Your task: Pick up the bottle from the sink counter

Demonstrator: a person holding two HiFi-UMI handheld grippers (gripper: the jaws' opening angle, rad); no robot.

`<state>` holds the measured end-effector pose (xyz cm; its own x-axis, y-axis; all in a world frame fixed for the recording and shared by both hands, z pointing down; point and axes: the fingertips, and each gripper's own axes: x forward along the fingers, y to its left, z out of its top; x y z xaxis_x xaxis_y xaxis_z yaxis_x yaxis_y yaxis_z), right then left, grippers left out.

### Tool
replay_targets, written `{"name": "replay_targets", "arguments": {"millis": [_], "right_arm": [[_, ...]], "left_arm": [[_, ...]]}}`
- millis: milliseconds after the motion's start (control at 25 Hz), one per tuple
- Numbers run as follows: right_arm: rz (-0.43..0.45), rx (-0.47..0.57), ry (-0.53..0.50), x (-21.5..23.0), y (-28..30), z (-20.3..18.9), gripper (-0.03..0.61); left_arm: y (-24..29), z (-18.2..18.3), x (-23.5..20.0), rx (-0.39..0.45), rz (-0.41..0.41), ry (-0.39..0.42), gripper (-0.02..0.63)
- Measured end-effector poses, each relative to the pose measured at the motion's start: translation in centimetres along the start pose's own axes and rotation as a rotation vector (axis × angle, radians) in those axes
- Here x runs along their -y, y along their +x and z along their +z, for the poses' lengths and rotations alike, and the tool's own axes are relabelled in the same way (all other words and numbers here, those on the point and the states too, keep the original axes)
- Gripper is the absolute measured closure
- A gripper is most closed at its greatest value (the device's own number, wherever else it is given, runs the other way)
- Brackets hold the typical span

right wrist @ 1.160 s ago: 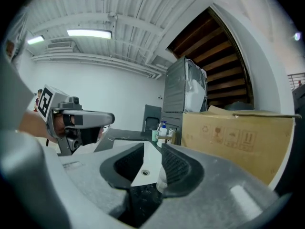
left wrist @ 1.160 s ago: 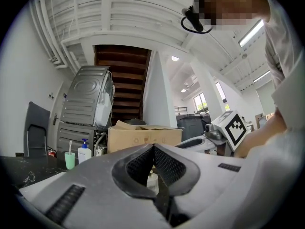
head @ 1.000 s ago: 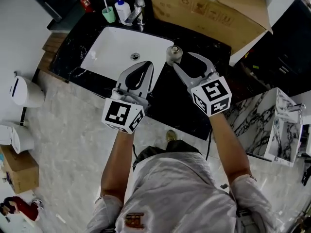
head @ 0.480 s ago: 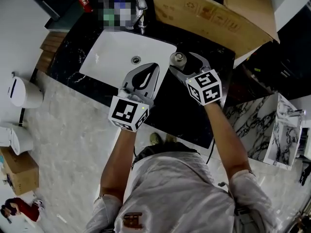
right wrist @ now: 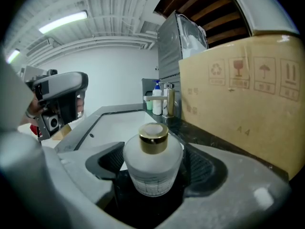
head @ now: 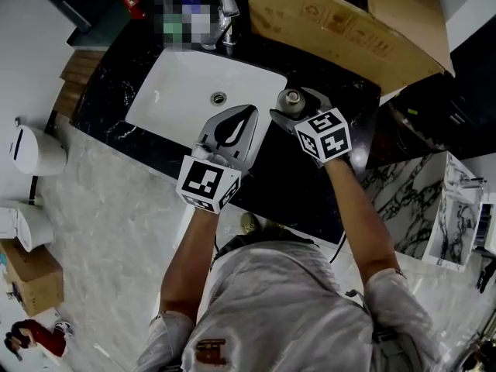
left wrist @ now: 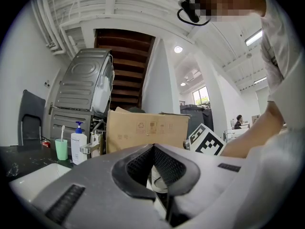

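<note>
A squat frosted bottle point(head: 291, 99) with a gold cap stands upright on the black sink counter point(head: 341, 91), just right of the white basin point(head: 186, 91). My right gripper point(head: 292, 104) reaches around it. The bottle point(right wrist: 152, 163) sits between the two jaws, which are opening; a gap shows beside the left pad point(right wrist: 108, 159), and no pad visibly presses on the glass. My left gripper point(head: 249, 110) hovers over the basin's front right corner. Its jaws meet at the tip point(left wrist: 153, 147) with nothing between them.
A large cardboard box point(head: 341, 22) stands behind the bottle along the counter's back edge. A faucet point(head: 227, 10) sits at the basin's far side, with a soap dispenser point(left wrist: 77, 147) and a green cup point(left wrist: 61, 149) holding a toothbrush. A white bin point(head: 35, 149) stands on the floor at left.
My right gripper moved forward until its jaws, now wider apart, surround the bottle. The left gripper drifted a little right and forward.
</note>
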<state>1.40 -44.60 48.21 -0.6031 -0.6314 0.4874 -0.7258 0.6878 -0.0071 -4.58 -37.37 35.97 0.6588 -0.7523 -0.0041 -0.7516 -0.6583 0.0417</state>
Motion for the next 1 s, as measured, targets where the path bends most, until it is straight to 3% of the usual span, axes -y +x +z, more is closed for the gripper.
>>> {"name": "replay_targets", "arguments": {"millis": [520, 1000], "right_arm": [[0.034, -0.078, 0.029, 0.0, 2.1, -1.3, 0.207], [0.004, -0.066, 0.014, 0.1, 2.1, -1.3, 0.241]], "left_arm": [[0.2, -0.8, -1.2, -0.011, 0.006, -0.023, 0.614], [-0.4, -1.0, -1.4, -0.014, 0.010, -0.025, 0.614]]}}
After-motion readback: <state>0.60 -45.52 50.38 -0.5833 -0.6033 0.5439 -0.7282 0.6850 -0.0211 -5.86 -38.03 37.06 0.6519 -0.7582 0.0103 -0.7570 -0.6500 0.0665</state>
